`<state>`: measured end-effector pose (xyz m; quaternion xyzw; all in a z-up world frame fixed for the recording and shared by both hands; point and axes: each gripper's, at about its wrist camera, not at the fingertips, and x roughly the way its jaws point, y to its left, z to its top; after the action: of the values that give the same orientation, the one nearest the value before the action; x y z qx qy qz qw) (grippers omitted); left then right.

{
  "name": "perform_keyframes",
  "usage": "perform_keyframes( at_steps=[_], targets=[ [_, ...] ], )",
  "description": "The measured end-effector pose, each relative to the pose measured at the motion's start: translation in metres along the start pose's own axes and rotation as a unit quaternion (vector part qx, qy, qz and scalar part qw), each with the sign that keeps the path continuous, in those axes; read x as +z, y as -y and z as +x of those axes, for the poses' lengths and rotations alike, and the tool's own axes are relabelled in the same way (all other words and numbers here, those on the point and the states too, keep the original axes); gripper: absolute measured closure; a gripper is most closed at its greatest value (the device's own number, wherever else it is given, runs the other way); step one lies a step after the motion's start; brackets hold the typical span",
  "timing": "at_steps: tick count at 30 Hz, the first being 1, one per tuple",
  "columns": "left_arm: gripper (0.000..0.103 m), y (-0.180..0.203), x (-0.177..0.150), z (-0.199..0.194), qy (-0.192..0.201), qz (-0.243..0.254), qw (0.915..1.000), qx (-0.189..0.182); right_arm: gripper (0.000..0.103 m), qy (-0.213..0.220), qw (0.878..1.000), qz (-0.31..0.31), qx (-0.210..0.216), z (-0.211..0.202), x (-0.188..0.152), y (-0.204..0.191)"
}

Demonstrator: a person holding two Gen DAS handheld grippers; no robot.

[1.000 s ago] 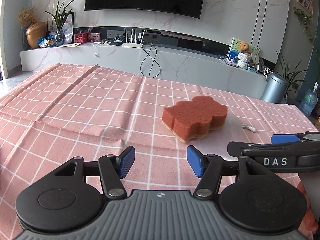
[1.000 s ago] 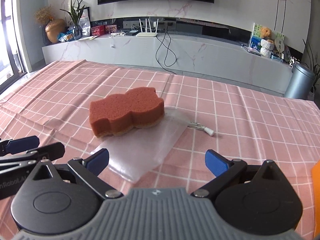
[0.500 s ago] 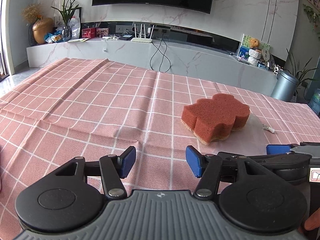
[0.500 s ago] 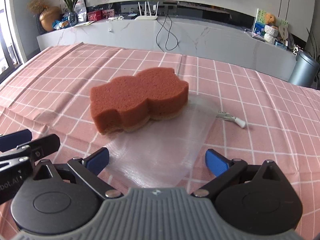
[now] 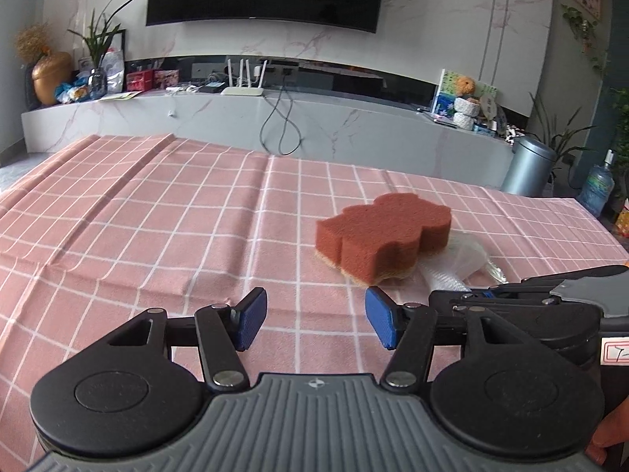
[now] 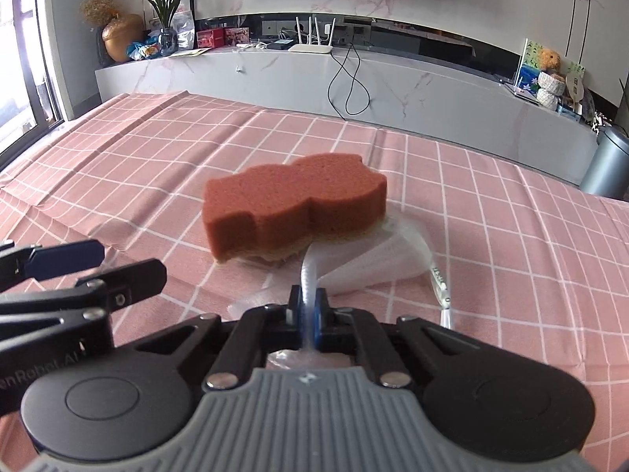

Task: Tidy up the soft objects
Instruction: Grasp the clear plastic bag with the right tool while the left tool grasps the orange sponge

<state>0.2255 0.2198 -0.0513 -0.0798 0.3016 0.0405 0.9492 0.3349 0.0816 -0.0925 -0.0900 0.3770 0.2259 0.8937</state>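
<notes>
Sponge (image 6: 295, 204), rust-red with a tan underside, lobed outline, sat flat near the middle of the pink checked tablecloth (image 6: 511, 236), its far end resting on a clear plastic bag (image 6: 377, 251). Bag lay crumpled and bunched toward me, its zip edge trailing off to the right. My right gripper (image 6: 308, 310) was clamped tight on a gathered fold of that bag, film pinched up between the blue pads, just short of the sponge's near edge. Not touching the sponge itself as far as I could tell.

My left gripper (image 5: 314, 322) hung just beside the right one, jaws about half apart, nothing between them, pointing at bare cloth left of the sponge.

My read of the step: get the bag held open so the sponge can go in. To do it well I'd keep the right pinch firm and lift slowly, since thin film slips and the sponge's weight is pinning the far part. A hard pull could drag or tip the sponge. Left gripper should either catch the opposite bag lip to spread the mouth, or take the sponge across its narrow waist, squeezing lightly because foam compresses and springs back.

Behind the table: a marble console (image 6: 393, 78) with a router (image 6: 310, 48), cables, a plant.
</notes>
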Motion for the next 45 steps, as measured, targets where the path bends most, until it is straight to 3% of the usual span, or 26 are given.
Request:
perform_keyframes(
  at_steps=[6, 14, 20, 23, 26, 31, 38, 45],
  targets=[
    [0.028, 0.012, 0.006, -0.001, 0.018, 0.025, 0.9991, -0.028, 0.102, 0.01, 1.0, 0.003, -0.017, -0.017, -0.005, 0.024],
    [0.019, 0.033, 0.008, 0.018, 0.03, 0.107, 0.9917, -0.064, 0.102, 0.009, 0.997, 0.041, -0.067, -0.021, -0.005, 0.081],
    [0.018, 0.038, 0.014, 0.039, 0.037, 0.157, 0.9837, -0.079, 0.102, 0.004, 0.998, 0.051, -0.039, -0.017, -0.002, 0.089],
    [0.015, 0.034, 0.022, 0.049, 0.046, 0.161, 0.9834, -0.071, 0.102, 0.001, 0.999, 0.047, -0.024, -0.013, -0.003, 0.084],
    [0.012, 0.024, 0.028, 0.062, 0.023, 0.155, 0.985, -0.072, 0.102, -0.003, 0.999, 0.046, -0.013, -0.01, -0.005, 0.081],
    [0.01, 0.013, 0.031, 0.069, 0.027, 0.131, 0.9848, -0.11, 0.101, -0.006, 0.999, 0.047, -0.003, -0.008, -0.008, 0.081],
    [0.01, 0.006, 0.033, 0.078, 0.002, 0.076, 0.9851, -0.155, 0.101, -0.007, 0.999, 0.051, 0.001, -0.008, -0.01, 0.08],
    [0.009, 0.014, 0.029, 0.072, -0.015, 0.099, 0.9796, -0.174, 0.1, -0.012, 0.998, 0.054, 0.002, -0.006, -0.009, 0.083]
  ],
)
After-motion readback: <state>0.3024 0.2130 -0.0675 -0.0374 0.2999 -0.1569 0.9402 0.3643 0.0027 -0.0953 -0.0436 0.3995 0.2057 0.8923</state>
